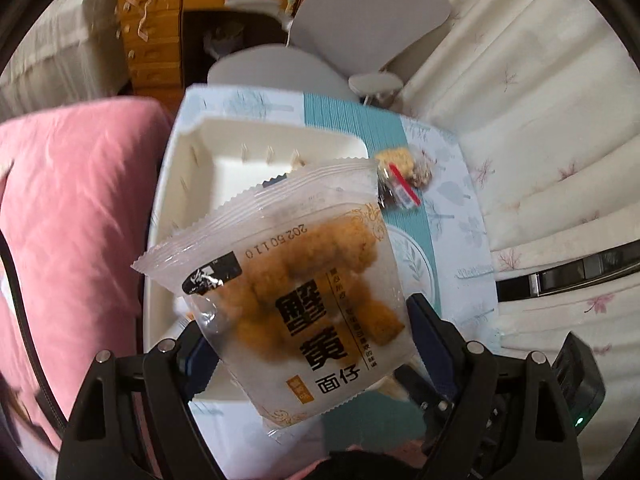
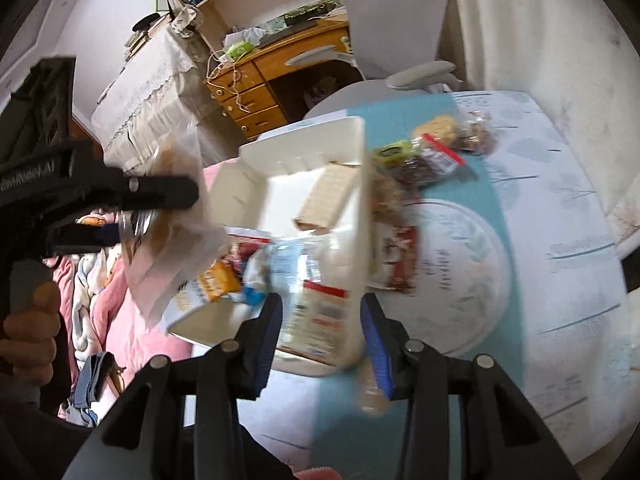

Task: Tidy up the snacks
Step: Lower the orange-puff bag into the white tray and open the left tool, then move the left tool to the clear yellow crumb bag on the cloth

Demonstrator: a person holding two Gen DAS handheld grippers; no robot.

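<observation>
The clear noodle-snack packet (image 1: 304,300) sits clamped in the left gripper (image 1: 308,344) above the white bin (image 1: 176,184), which the right view alone shows holding a wafer bar (image 2: 326,196) and packets, the right gripper (image 2: 322,320) clamping a blurred white packet (image 2: 316,312) at six o'clock.

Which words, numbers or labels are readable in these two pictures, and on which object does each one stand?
"20250110": printed date on the clear snack packet, which the left gripper holds.
"蟹黄" and "面仔": large black characters on the same packet.
The black logo and small vertical line on that packet: too small to read.
Packets in the white bin and on the table: too blurred to read.
</observation>
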